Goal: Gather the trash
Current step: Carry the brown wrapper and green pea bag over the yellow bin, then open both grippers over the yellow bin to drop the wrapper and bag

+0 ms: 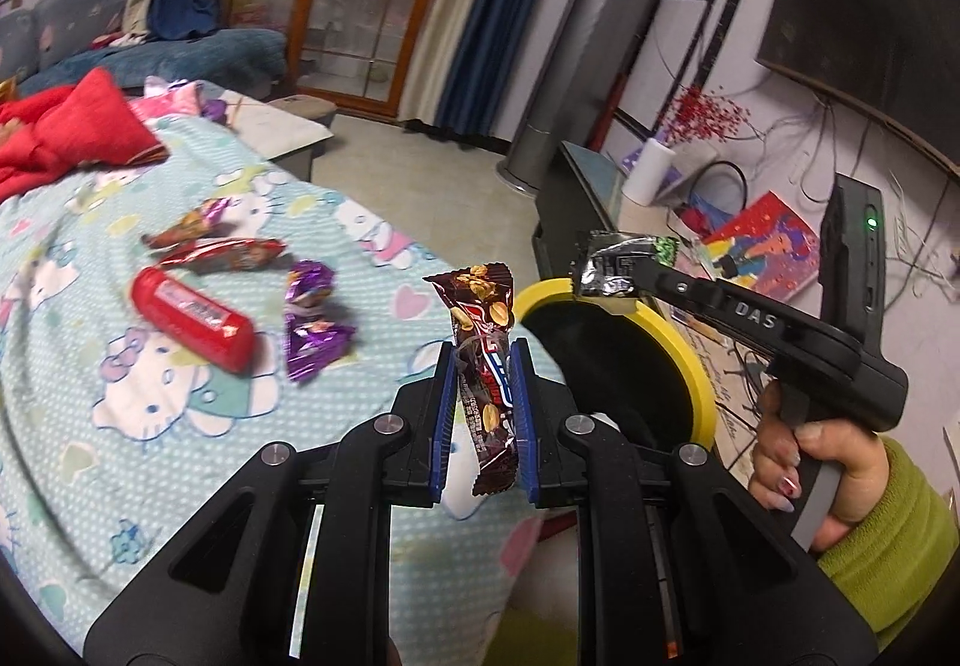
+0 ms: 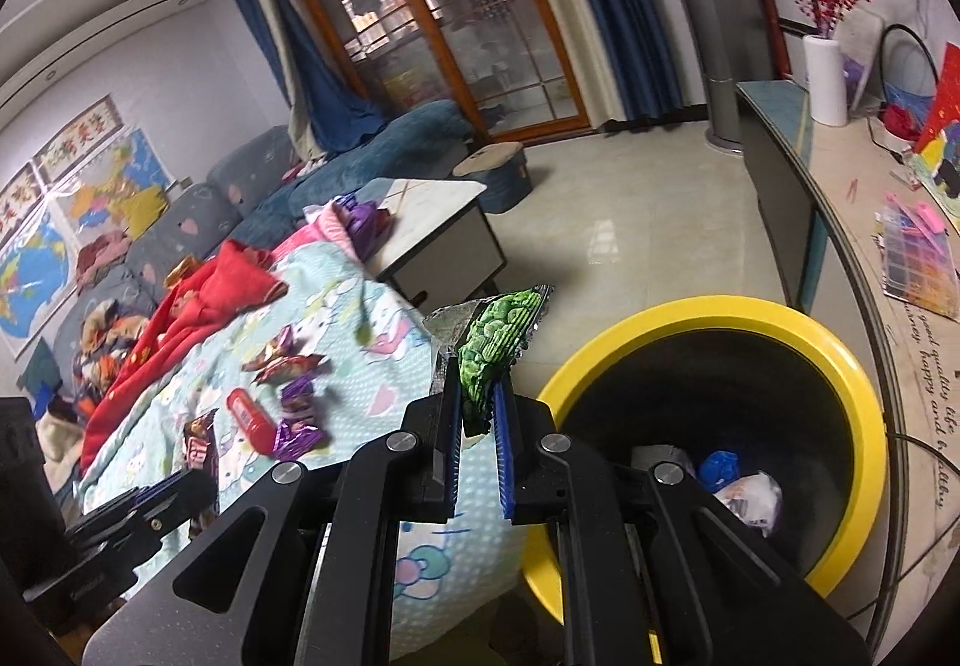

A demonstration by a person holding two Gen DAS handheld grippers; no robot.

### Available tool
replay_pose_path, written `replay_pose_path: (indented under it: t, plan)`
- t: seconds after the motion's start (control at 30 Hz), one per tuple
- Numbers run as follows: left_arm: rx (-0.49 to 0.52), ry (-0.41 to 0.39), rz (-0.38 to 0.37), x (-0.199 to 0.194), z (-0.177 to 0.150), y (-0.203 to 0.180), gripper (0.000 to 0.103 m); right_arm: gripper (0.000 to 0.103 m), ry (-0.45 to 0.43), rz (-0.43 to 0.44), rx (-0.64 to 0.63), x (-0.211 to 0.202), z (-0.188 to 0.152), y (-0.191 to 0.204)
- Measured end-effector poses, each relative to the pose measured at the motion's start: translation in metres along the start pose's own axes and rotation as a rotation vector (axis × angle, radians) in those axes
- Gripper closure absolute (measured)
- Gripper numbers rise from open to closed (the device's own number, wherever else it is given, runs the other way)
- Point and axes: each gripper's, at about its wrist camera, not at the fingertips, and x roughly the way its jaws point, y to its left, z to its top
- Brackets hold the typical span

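Observation:
My left gripper is shut on a brown peanut-bar wrapper, held upright beside the bin. My right gripper is shut on a green and silver snack wrapper; in the left wrist view this wrapper hangs over the far rim of the yellow-rimmed black bin. The bin holds some trash, including a blue piece. On the Hello Kitty blanket lie a red packet, two purple wrappers and brown-red wrappers.
A red cloth lies at the blanket's far end. A low white table and a sofa stand beyond. A long cabinet with a white vase and clutter runs right of the bin. Tiled floor lies between.

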Motion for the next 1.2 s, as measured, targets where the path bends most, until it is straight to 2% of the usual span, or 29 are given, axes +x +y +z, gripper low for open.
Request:
replay_pose_path:
  t: [0.33,0.57,1.2]
  plan:
    - [0.068,0.014,-0.037,0.015,0.008,-0.029,0.091,0.093,-0.005,-0.063,0.057,-0.006,0.005,-0.034]
    - [0.138,0.026,-0.059,0.028,0.008,-0.056,0.091,0.093,0.011,-0.145,0.083,-0.007,0.006,-0.063]
    - [0.227,0.072,-0.1,0.075,0.005,-0.095,0.09,0.092,0.036,-0.199,0.174,-0.013,0.003,-0.127]
